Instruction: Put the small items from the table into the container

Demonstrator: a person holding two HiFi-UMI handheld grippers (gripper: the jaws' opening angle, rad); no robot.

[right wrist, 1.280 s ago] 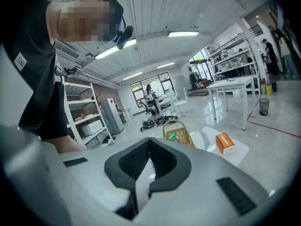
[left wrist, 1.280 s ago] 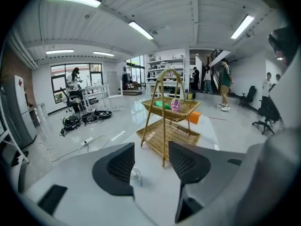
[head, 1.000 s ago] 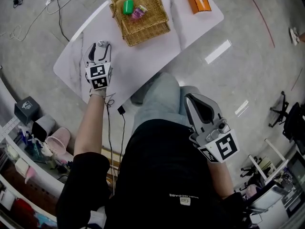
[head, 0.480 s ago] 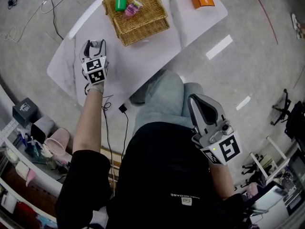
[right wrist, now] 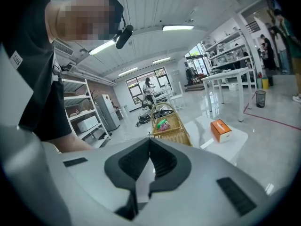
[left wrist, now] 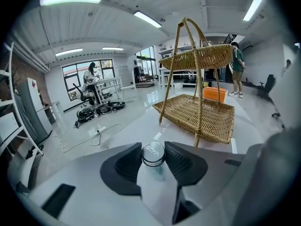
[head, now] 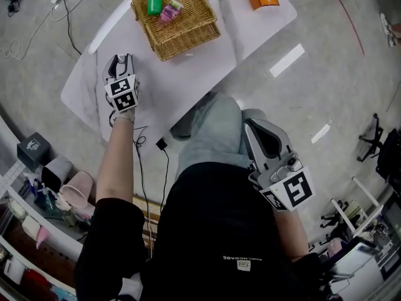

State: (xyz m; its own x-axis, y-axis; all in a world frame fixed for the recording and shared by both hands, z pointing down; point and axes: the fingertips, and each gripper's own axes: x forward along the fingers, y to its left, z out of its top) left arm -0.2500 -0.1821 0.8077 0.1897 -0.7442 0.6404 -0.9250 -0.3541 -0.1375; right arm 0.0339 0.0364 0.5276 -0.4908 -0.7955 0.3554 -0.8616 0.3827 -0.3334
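Small bottle (left wrist: 153, 153), wicker basket (left wrist: 207, 119) beyond (two-tiered)

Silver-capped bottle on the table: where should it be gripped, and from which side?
Grip the silver-capped bottle across its round cap, coming from the near edge of the table. It stands upright, so the cap's curved sides suit opposed pads. The left gripper is closing its jaws there, one pad at each side.

Black T-shirt (head: 216, 231), pale grey trousers (head: 210, 130)
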